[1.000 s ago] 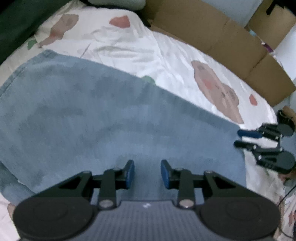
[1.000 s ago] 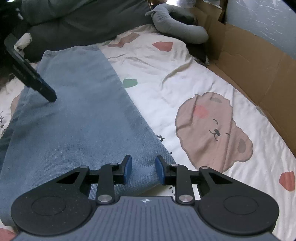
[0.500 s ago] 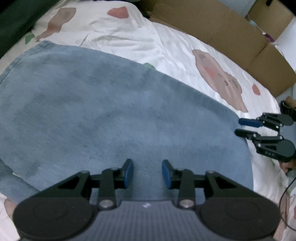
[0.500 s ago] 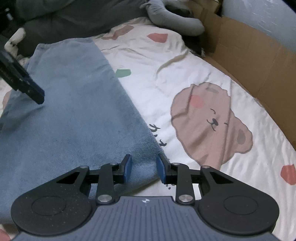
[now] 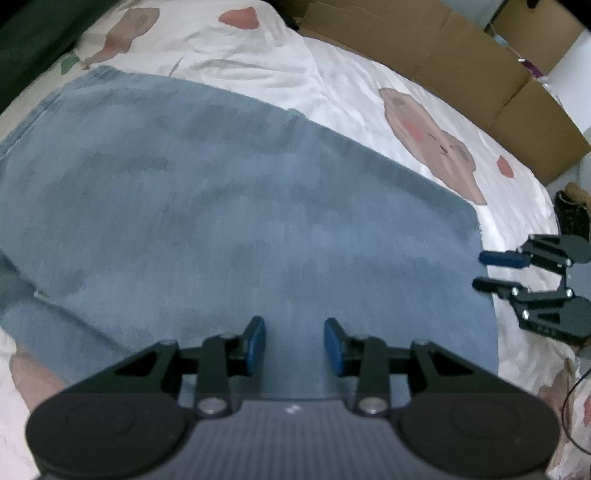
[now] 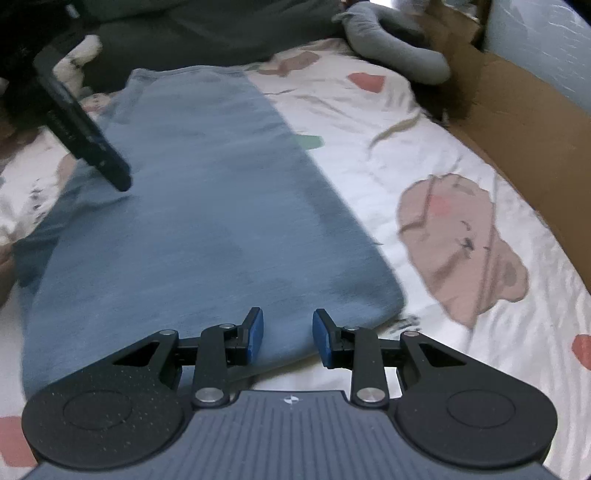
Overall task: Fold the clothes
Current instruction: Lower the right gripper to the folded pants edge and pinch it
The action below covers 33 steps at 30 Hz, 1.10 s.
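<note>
A folded blue denim garment (image 5: 240, 221) (image 6: 207, 229) lies flat on the bear-print bed sheet (image 5: 351, 103). My left gripper (image 5: 294, 332) is above the denim near its front edge, jaws apart with nothing pinched between the blue pads. It shows as a dark bar (image 6: 88, 147) at the garment's left side in the right wrist view. My right gripper (image 6: 287, 325) stands open over the garment's near hem, close to its right corner. In the left wrist view the right gripper (image 5: 480, 270) sits just off the denim's right edge.
Brown cardboard (image 5: 461, 59) (image 6: 517, 110) lines the far side of the bed. A grey neck pillow (image 6: 391, 48) and a dark blanket (image 6: 192, 29) lie at the head end. White sheet (image 6: 369, 122) lies to the right of the garment.
The right gripper has shifted left, from the denim's right corner to over its near hem. The left gripper slid slightly across the cloth. Both pairs of jaws stay apart.
</note>
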Each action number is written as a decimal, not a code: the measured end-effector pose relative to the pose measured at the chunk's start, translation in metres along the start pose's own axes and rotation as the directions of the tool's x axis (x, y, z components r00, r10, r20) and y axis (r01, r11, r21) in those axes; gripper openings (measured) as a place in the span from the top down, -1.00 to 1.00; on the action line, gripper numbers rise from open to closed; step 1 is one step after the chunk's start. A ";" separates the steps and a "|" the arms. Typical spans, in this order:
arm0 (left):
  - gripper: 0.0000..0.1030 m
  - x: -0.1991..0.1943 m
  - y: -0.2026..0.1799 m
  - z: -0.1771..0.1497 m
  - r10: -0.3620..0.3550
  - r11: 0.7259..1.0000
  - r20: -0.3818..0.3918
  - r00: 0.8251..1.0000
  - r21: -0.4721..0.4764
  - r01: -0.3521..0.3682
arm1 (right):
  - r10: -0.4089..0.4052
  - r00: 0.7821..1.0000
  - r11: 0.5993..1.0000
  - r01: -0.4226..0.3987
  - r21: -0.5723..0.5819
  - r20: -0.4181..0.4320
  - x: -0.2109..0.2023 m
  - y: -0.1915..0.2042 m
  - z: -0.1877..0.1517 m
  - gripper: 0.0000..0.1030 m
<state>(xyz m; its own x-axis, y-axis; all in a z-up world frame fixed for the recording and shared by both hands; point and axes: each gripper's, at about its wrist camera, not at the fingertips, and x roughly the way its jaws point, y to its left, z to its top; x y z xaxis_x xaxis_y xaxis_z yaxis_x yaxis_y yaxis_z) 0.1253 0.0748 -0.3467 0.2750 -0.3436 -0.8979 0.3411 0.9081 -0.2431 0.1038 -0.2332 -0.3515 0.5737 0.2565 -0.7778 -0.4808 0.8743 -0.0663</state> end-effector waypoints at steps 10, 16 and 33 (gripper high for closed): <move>0.64 -0.005 -0.015 -0.017 -0.075 0.997 -0.083 0.994 0.005 0.076 | 0.130 0.991 0.990 -0.132 -0.043 -0.034 -0.021 0.039 -0.007 0.29; 0.65 -0.003 -0.025 -0.025 -0.132 0.990 -0.134 0.982 0.022 0.136 | 0.191 0.980 0.979 -0.195 -0.054 -0.062 -0.028 0.062 -0.015 0.29; 0.68 -0.012 -0.022 -0.038 -0.154 0.984 -0.267 0.951 0.045 0.172 | 0.270 0.958 0.963 -0.269 0.025 -0.099 -0.037 0.088 -0.031 0.31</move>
<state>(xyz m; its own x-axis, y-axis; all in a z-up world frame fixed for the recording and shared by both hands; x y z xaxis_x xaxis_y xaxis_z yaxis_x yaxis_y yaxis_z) 0.0802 0.0678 -0.3447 -0.0315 -0.4029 -0.9147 0.4236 0.8235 -0.3773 0.0197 -0.1791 -0.3483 0.3535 0.4411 -0.8249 -0.6009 0.7829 0.1611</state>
